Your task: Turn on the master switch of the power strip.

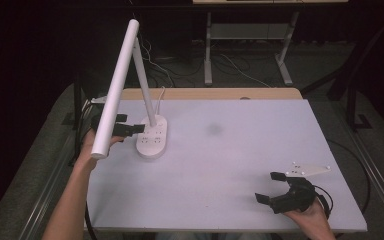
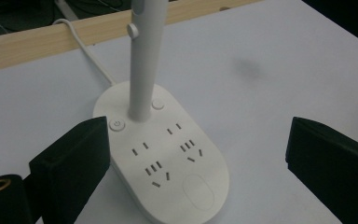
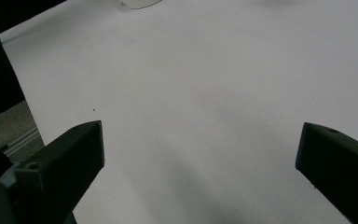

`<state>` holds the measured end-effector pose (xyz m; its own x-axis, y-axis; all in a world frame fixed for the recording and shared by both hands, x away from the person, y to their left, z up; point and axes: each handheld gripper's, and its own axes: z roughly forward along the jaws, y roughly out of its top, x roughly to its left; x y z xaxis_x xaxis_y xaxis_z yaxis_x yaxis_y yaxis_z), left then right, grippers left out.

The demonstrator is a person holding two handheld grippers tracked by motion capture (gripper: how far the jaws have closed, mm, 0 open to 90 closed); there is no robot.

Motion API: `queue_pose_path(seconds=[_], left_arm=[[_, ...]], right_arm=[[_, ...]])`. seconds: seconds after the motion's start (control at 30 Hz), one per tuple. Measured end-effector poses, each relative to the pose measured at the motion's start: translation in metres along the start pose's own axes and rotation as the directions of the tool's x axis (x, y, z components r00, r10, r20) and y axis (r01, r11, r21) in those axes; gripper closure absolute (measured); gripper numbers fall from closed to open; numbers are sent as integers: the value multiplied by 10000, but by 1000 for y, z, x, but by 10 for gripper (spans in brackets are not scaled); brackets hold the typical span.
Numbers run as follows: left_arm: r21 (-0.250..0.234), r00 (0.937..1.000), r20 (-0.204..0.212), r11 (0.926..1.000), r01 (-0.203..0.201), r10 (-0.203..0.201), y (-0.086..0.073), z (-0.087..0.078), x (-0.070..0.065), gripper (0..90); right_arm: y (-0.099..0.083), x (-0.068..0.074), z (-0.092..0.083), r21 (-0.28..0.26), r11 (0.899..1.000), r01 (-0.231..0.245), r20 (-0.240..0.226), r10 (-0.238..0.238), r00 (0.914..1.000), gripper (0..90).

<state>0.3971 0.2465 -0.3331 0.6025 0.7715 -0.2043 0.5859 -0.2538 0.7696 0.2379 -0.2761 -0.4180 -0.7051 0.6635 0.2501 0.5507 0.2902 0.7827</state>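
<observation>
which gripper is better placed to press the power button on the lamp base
Left. The left gripper sits open right beside the lamp base, with the power button near one jaw. The right gripper is across the table.

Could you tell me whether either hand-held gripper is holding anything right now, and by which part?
Nothing is held. The left hand-held gripper is open around the lamp base, and the right hand-held gripper is open over the table.

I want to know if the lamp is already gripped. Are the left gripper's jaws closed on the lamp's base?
No: in the left gripper view the left gripper has its jaws wide apart, with the lamp base between them, ungripped.
</observation>
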Motion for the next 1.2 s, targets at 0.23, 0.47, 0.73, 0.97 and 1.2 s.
queue_pose_path(seconds=[0.23, 0.47, 0.73, 0.97, 1.2], left_arm=[[-87, 9999, -124, 10000, -17, 16, 8, 0, 11, 73], [-184, 9993, -289, 9996, 234, -240, 10, 7, 21, 108], [-89, 9968, -419, 9976, 682, -685, 8, 18, 30, 141], [-261, 9935, -453, 9943, 1031, -1042, 4, 25, 42, 152], [-578, 9871, -522, 9873, 1482, -1513, 3, 29, 50, 196]], right_arm=[[0, 0, -1, -31, 10000, 9, -15, -9, 10000, 5], [0, -1, -2, -60, 10000, 17, -10, -18, 10000, 5], [-1, -2, -2, -59, 10000, 1, -23, -1, 10000, 5], [-1, -2, -2, -45, 10000, 2, -46, -2, 10000, 5], [-1, -3, -2, -19, 10000, 32, -71, -32, 10000, 5]])
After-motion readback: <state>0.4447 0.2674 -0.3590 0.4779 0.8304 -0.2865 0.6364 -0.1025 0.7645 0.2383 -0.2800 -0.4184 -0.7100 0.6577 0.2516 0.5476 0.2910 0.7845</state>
